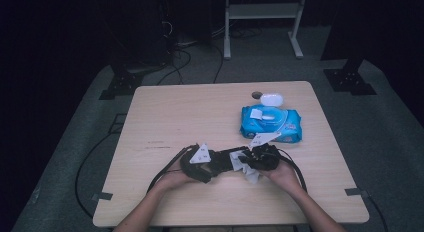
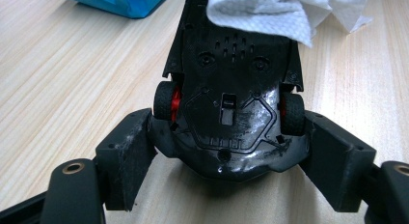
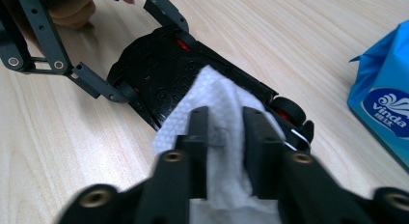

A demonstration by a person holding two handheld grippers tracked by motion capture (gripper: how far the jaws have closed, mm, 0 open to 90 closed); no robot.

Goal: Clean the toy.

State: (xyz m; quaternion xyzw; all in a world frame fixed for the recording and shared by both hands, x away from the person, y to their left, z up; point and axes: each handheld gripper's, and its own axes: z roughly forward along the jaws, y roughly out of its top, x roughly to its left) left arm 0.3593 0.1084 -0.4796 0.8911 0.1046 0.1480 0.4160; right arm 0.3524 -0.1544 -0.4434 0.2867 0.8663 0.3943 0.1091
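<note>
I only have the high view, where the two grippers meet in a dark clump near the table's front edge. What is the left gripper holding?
Observer: A black toy car, flipped so its underside faces up, clamped between the left gripper fingers.
Operator: And the white thing?
Observer: A wet wipe, pinched by the right gripper and pressed onto the car's underside.
Operator: Any colour on the car?
Observer: Red hubs inside its black wheels.
Operator: The blue pack?
Observer: It reads Vinda.
</note>
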